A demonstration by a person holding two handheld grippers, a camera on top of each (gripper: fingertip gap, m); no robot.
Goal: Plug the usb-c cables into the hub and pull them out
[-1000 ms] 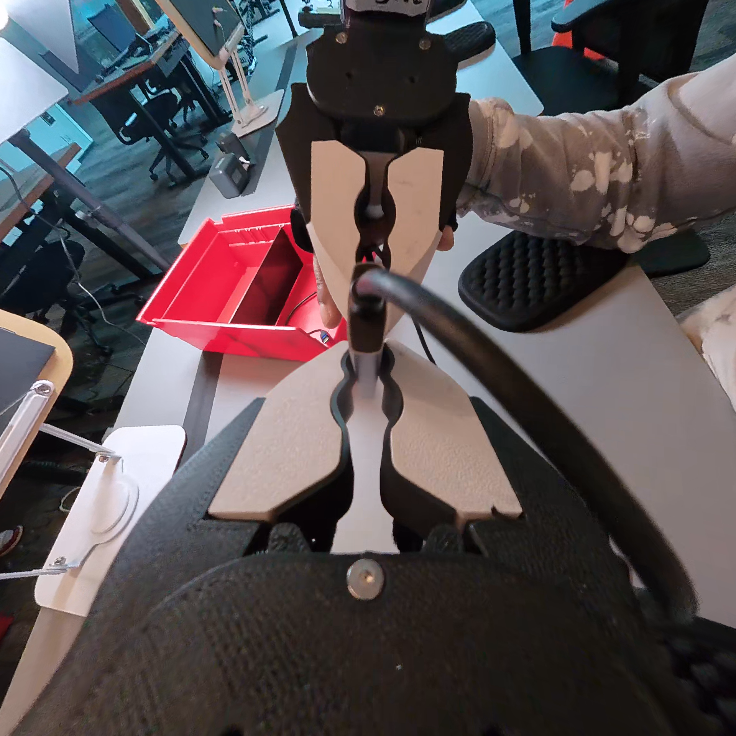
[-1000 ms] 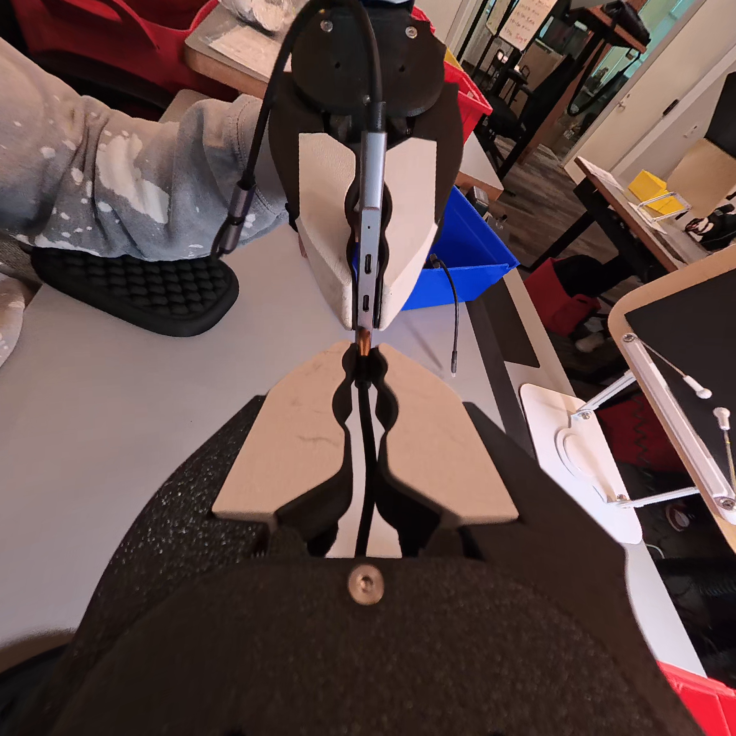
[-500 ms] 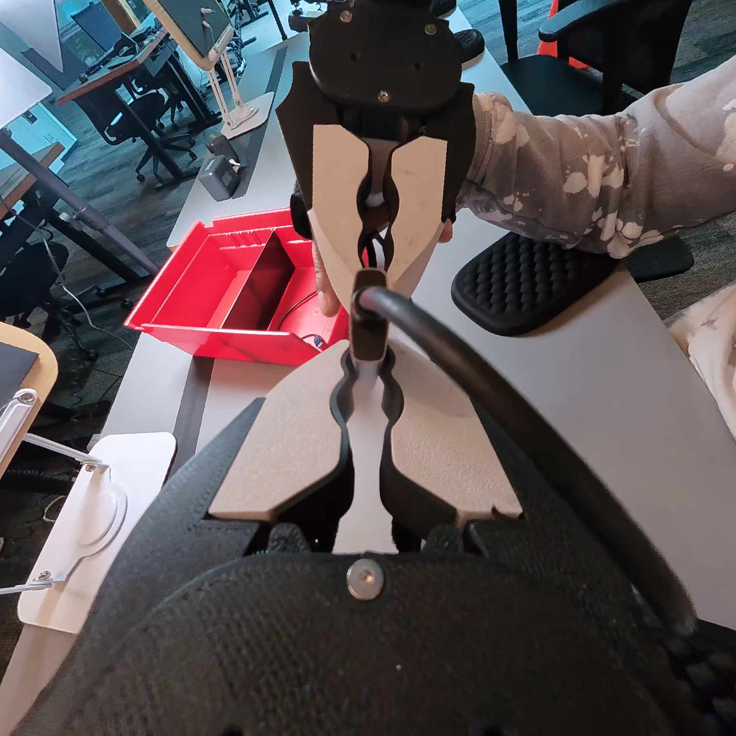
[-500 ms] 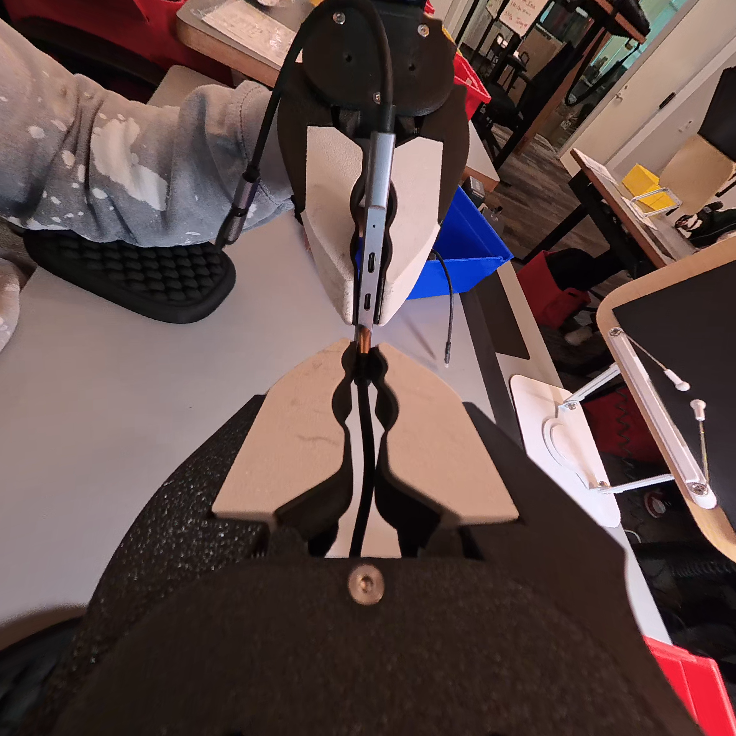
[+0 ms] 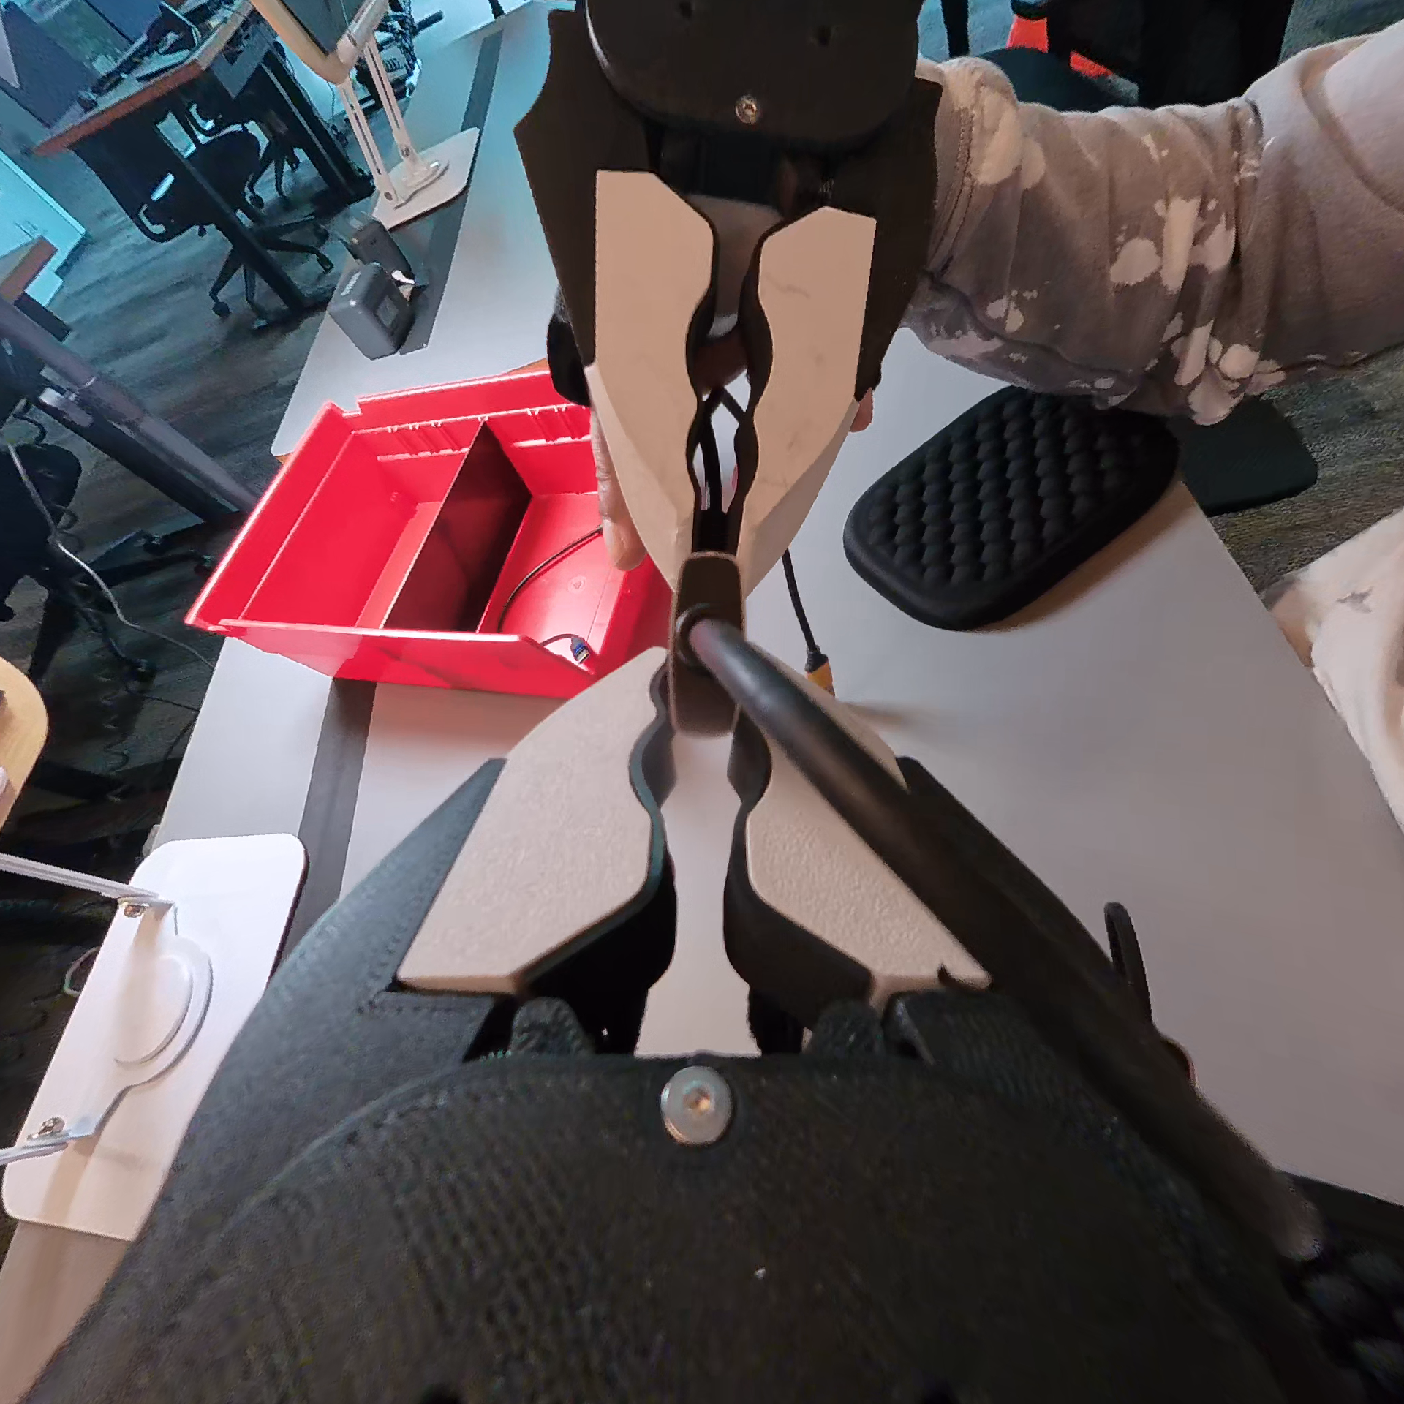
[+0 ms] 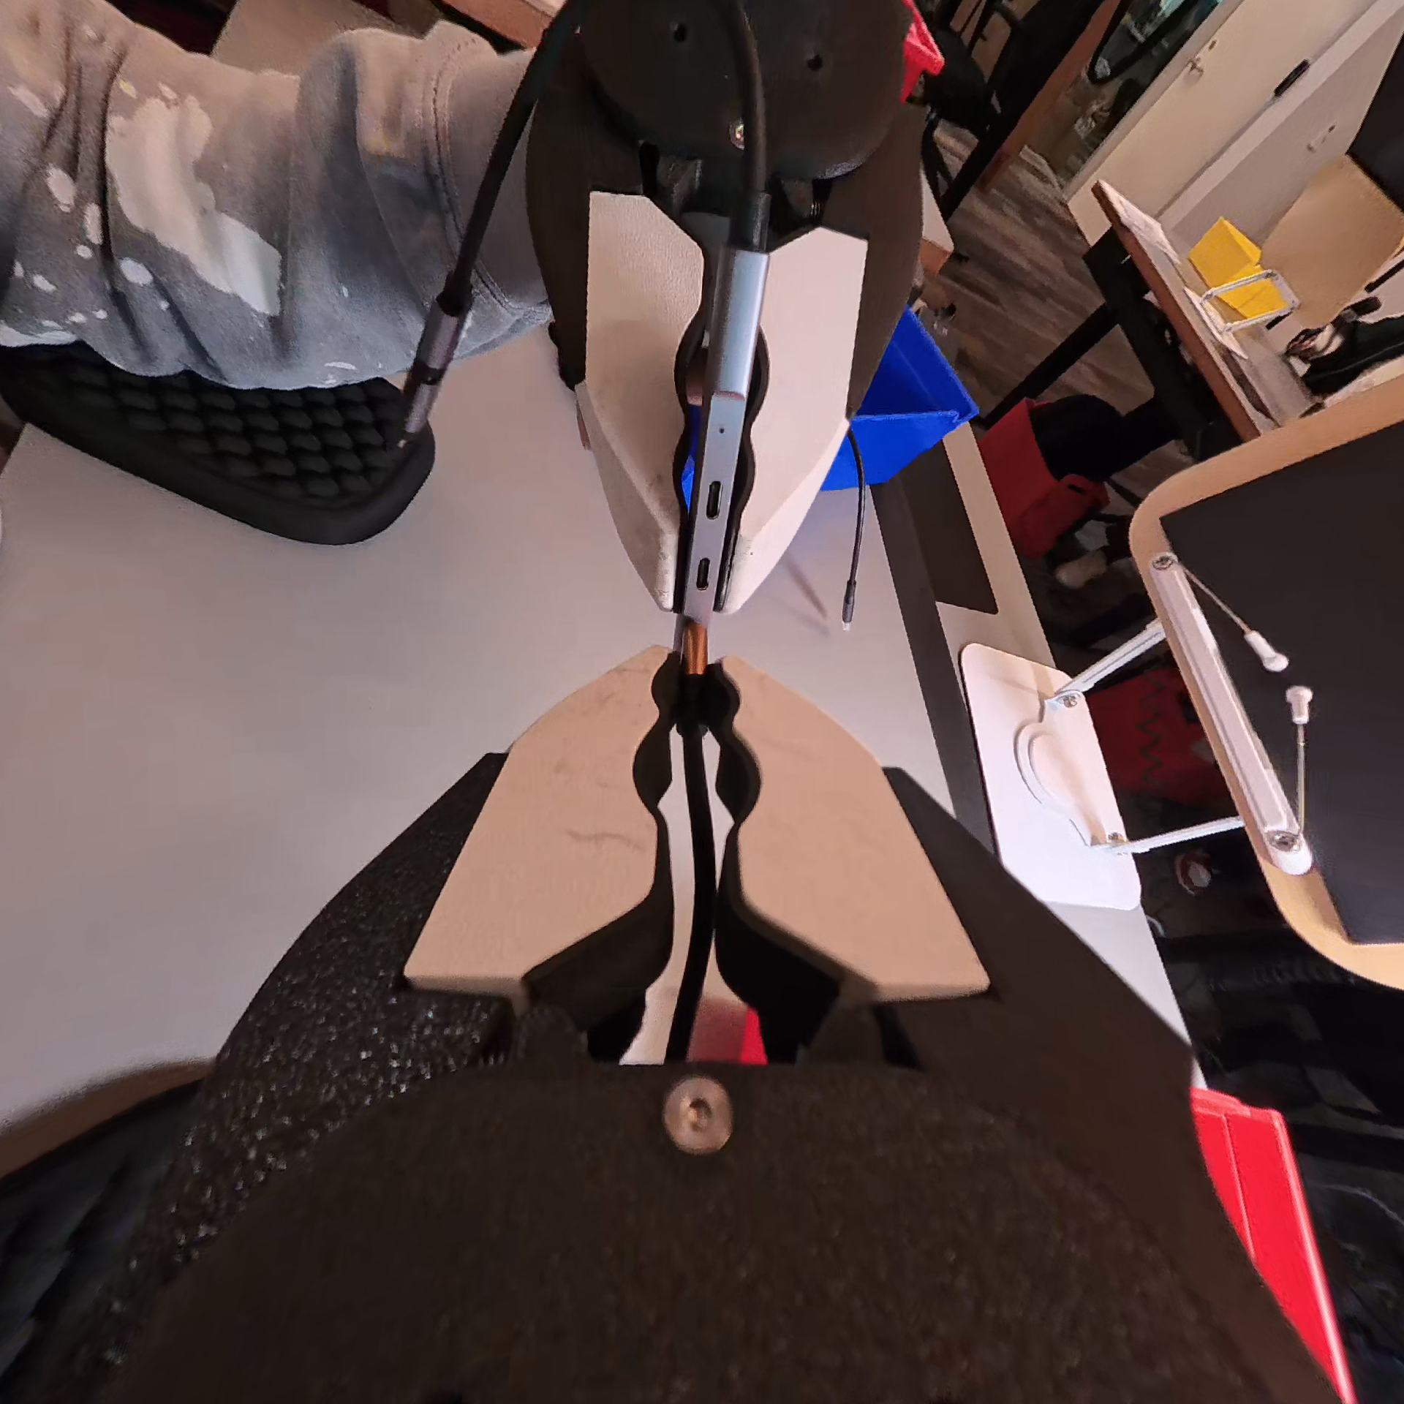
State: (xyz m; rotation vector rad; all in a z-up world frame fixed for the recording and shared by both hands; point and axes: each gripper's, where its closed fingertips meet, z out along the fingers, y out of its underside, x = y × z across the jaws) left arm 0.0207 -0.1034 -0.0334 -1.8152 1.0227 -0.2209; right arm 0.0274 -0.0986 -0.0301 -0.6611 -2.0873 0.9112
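The right gripper (image 6: 691, 684) is clamping the cable (image 6: 693, 874), whose plug is pointing to 12 o'clock at the hub (image 6: 722, 456) the left gripper (image 6: 703, 600) is pinching, probably just touching its end.

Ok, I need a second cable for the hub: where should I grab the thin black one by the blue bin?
Grip the black cable at its stiff plug end, coming from above, fingers across its width: it seems to lie straight on the table, tip away from the blue bin.

Grey table (image 5: 1139, 874), dark wood floor (image 6: 988, 220), desks, black office chairs (image 5: 251, 159).
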